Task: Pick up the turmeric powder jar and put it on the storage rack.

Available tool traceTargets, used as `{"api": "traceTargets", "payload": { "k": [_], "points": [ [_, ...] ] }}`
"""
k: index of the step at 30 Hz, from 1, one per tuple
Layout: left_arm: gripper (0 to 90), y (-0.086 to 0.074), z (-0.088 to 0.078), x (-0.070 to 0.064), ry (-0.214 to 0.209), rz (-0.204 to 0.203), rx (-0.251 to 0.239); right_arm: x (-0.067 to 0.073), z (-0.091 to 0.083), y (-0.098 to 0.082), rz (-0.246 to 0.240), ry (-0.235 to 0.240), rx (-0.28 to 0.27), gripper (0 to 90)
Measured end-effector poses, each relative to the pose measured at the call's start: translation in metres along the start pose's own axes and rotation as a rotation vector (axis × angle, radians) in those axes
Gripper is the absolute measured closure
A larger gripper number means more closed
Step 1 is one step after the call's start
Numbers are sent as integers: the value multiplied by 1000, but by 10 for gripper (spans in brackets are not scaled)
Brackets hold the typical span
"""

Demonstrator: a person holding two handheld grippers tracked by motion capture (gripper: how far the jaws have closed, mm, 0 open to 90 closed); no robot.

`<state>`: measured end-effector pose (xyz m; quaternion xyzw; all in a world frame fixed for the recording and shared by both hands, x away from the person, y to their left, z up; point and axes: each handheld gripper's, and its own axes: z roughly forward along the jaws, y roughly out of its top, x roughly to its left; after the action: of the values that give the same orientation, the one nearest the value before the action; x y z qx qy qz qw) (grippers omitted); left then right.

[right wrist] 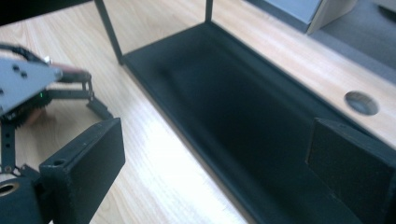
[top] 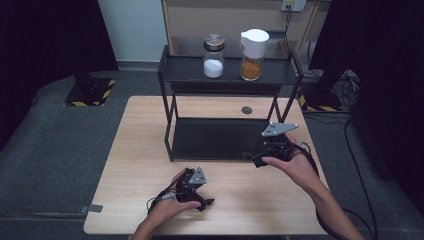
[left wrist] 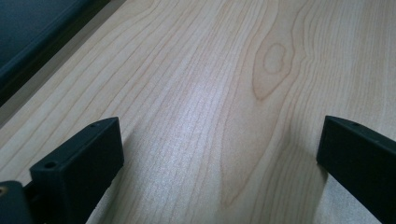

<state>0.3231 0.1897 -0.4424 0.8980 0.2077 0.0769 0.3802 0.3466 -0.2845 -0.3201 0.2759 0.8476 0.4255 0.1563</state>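
A black two-tier rack stands at the back middle of the wooden table. On its top shelf are a glass jar of white powder with a metal lid and a jar of orange powder with a white lid. My left gripper rests near the table's front edge, open over bare wood. My right gripper is at the front right of the rack's lower shelf, and it is open with nothing between its jaws. The left gripper also appears at the left of the right gripper view.
A round cable hole sits in the table behind the rack's lower shelf. Dark grey floor surrounds the table, with cables at the right. A wooden cabinet stands behind the rack. Black-and-yellow striped stand bases are on the floor.
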Motion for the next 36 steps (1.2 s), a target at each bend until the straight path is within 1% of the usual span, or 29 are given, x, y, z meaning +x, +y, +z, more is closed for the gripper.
{"api": "traceTargets", "payload": {
  "k": [5, 9, 14, 24, 27, 32, 36],
  "points": [
    [0, 0, 0, 0, 1, -1, 0, 5, 11, -14, 7, 11, 23, 53],
    [0, 0, 0, 0, 1, -1, 0, 10, 19, -25, 11, 10, 39, 51],
    [0, 0, 0, 0, 1, -1, 0, 15, 26, -39, 14, 12, 51, 51],
    [0, 0, 0, 0, 1, -1, 0, 21, 29, -62, 43, 20, 58, 51],
    [0, 0, 0, 0, 1, 0, 0, 24, 31, -69, 36, 15, 70, 51],
    [0, 0, 0, 0, 0, -1, -1, 24, 32, -80, 53, 17, 78, 51],
    [0, 0, 0, 0, 1, -1, -1, 26, 30, -88, 47, 5, 91, 51]
  ]
}}
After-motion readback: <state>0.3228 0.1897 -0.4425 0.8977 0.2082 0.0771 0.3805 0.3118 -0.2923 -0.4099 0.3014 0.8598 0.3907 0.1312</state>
